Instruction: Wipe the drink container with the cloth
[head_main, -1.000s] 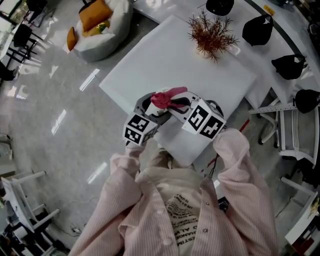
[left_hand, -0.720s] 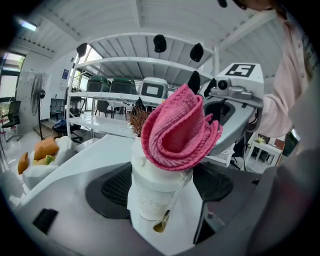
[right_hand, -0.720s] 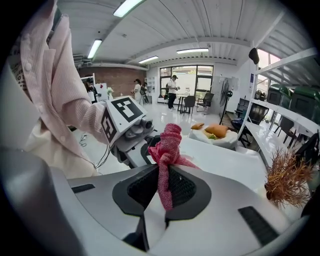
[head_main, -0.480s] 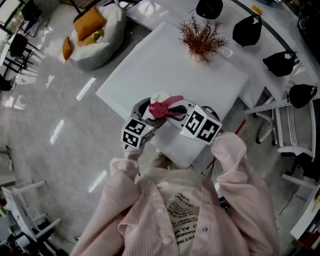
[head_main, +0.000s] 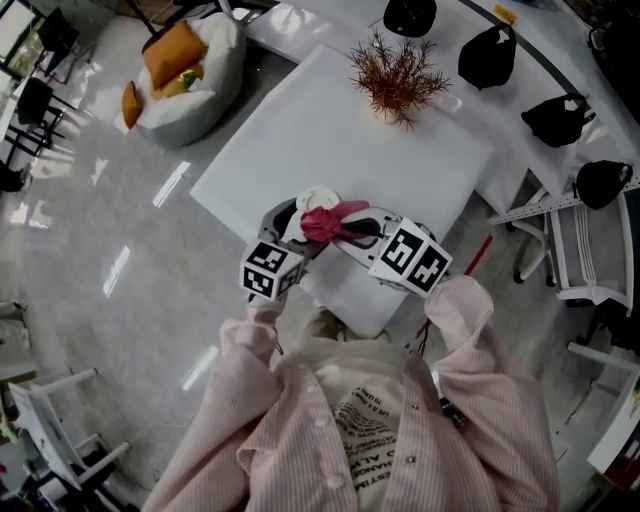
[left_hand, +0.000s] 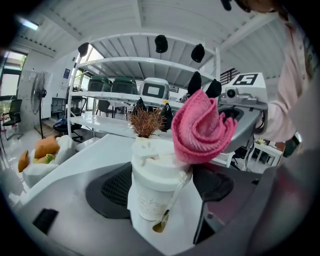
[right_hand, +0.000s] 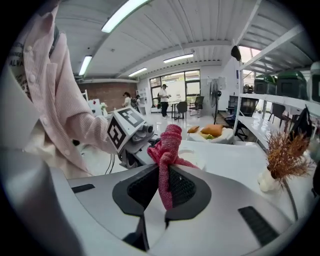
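White tabletop (head_main: 330, 130), paper cup (left_hand: 155, 195), knitted pink cloth (left_hand: 200, 127)

Open lab-like workspace, white shelving (left_hand: 125, 61), strip lights (right_hand: 125, 14) (brick wall (right_hand: 102, 89) behind), glossy floor (head_main: 100, 230)

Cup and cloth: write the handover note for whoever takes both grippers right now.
Left gripper: shut on the white lidded cup, held upright over the near part of the table.
Right gripper: shut on the pink cloth, its bunched end against the rim of the lid.
Done: both things gripped, cloth on the lid.
Left: wipe the cup's sides; how much is already wiped cannot be told.
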